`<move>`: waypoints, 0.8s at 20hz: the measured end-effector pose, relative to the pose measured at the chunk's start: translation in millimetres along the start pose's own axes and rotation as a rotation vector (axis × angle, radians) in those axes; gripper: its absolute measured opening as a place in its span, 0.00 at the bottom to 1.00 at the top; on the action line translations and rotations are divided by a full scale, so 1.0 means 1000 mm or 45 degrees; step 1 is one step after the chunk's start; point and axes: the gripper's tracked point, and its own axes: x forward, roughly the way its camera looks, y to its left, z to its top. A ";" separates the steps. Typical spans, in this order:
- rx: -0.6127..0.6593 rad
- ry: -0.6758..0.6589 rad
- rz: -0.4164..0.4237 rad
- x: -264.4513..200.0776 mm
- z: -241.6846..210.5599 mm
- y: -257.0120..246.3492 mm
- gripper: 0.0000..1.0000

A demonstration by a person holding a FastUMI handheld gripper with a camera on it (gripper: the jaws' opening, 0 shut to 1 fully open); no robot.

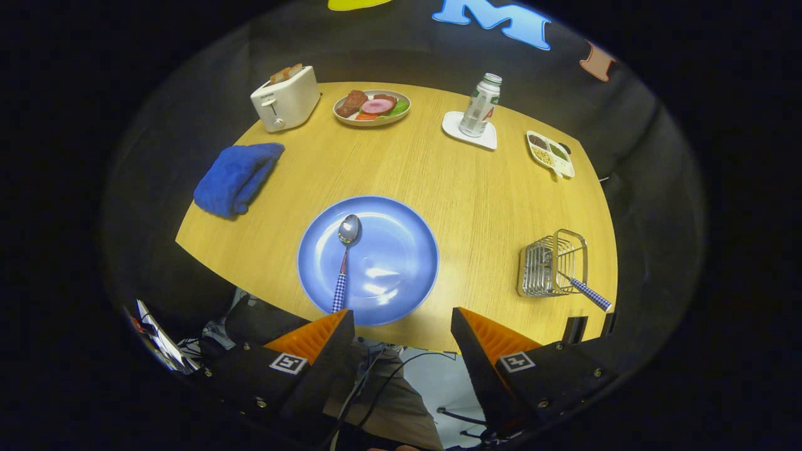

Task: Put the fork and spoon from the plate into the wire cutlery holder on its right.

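While tongs (401,326) hang released short of blue plate (368,260), I see spoon (344,263) lying flat: thin checkered handle may slip. Fork (589,293) leans out of wire cutlery holder (552,263); bump risks tipping.

Your one camera rides on the gripper (401,326) and looks forward along its two fingers, which stand spread apart with nothing between them. You are looking down at a slant from above the near edge of the round wooden table (476,200), far enough back that the whole tabletop fits in. The blue plate (401,250) lies just ahead of the fingers; the toaster (285,98) and bottle (480,105) sit along the far edge, well beyond them.
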 end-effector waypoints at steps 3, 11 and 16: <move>0.004 0.017 0.011 0.010 -0.003 0.009 0.95; -0.003 0.079 0.046 0.041 -0.011 0.036 0.96; 0.026 0.114 0.052 0.061 -0.014 0.046 0.96</move>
